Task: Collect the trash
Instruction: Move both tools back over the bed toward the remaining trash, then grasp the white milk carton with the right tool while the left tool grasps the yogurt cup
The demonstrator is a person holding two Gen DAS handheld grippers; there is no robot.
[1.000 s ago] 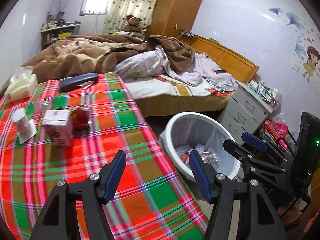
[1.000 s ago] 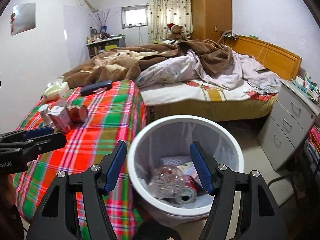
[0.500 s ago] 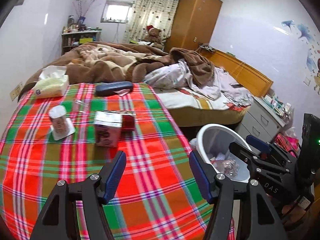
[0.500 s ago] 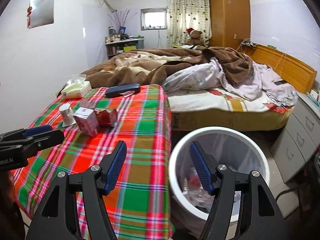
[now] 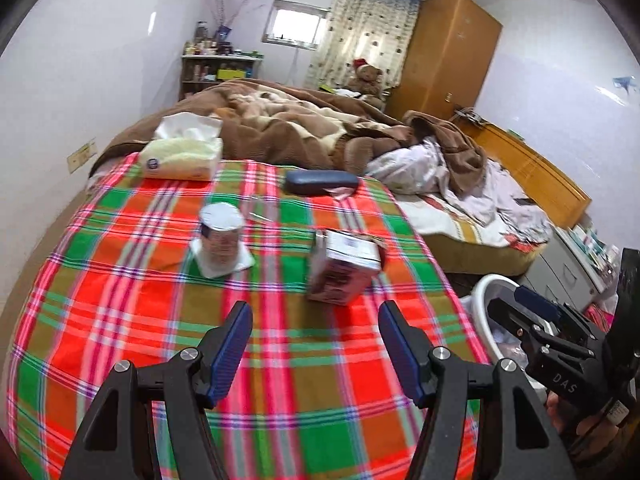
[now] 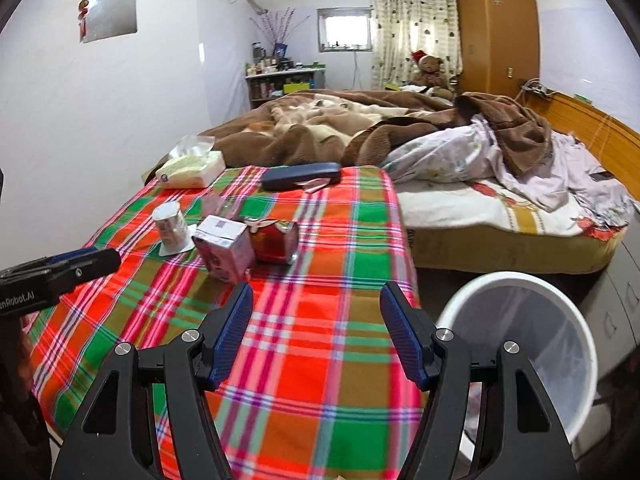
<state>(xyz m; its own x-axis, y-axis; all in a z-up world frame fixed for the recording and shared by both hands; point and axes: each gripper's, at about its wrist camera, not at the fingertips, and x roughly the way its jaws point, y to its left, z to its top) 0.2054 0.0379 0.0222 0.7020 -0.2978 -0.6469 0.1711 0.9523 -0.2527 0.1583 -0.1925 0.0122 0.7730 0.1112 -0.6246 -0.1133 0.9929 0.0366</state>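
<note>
Both grippers were empty here, so I'd call this the reach for the next piece of trash. The left gripper (image 5: 316,338) had its jaws spread wide over the plaid tablecloth (image 5: 120,320), pointed at the pink carton (image 5: 344,268) just ahead. The right gripper (image 6: 316,330) was wide open too, over the near part of the cloth, with the white bin (image 6: 516,280) down on the floor just off the table's right edge.

Trash left on the table: the pink carton, a crushed red can (image 6: 276,240) right up against it on its far side, and a small white cup (image 5: 222,240) on a paper square to the left. A dark glasses case (image 5: 320,182) and a tissue pack (image 5: 182,156) sat at the far end, probably not trash.

Next move, I reckon: push the left one forward and down so the fingers straddle the carton, then close. It's a light box, so squeeze gently, and watch for nudging the can behind it
</note>
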